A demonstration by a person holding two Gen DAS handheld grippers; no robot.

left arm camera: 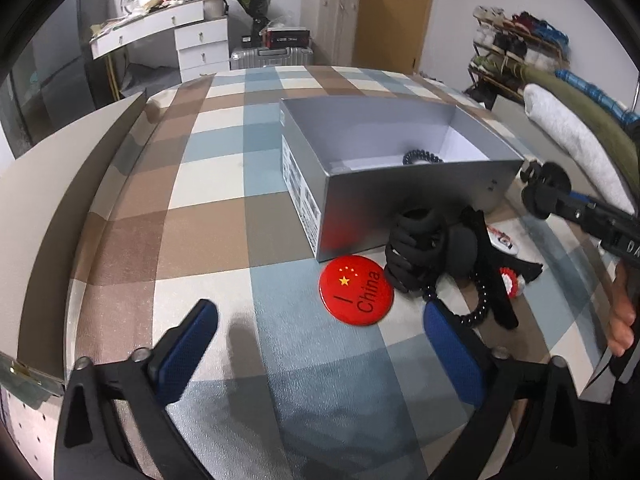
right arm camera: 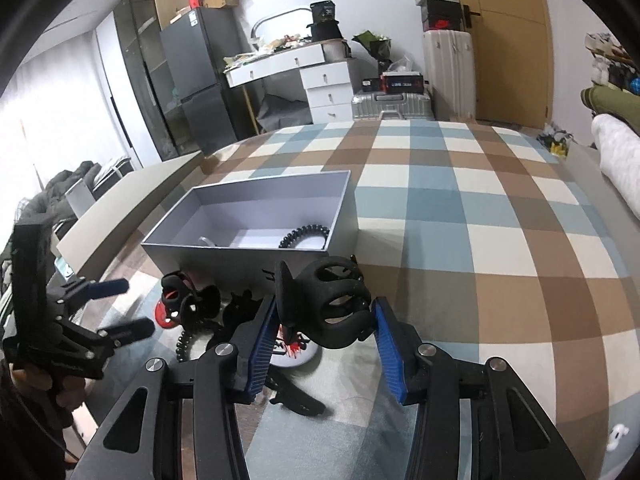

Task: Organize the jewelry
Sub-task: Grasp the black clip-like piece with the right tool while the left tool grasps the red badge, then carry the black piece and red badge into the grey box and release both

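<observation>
Right gripper (right arm camera: 326, 334): jaws clenched on a black claw hair clip (right arm camera: 334, 304), blue pads pressing both its sides, centre of the right wrist view. Clip is held just in front of the grey box (right arm camera: 256, 258), above the checked desk (right arm camera: 460, 240). A black coil hair tie (right arm camera: 304, 234) lies inside the box, lower right corner. Left gripper (left arm camera: 320, 344): jaws released, wide apart, nothing between them. Red round badge (left arm camera: 356, 290) lies on the desk just beyond the jaws, beside the box front.
</observation>
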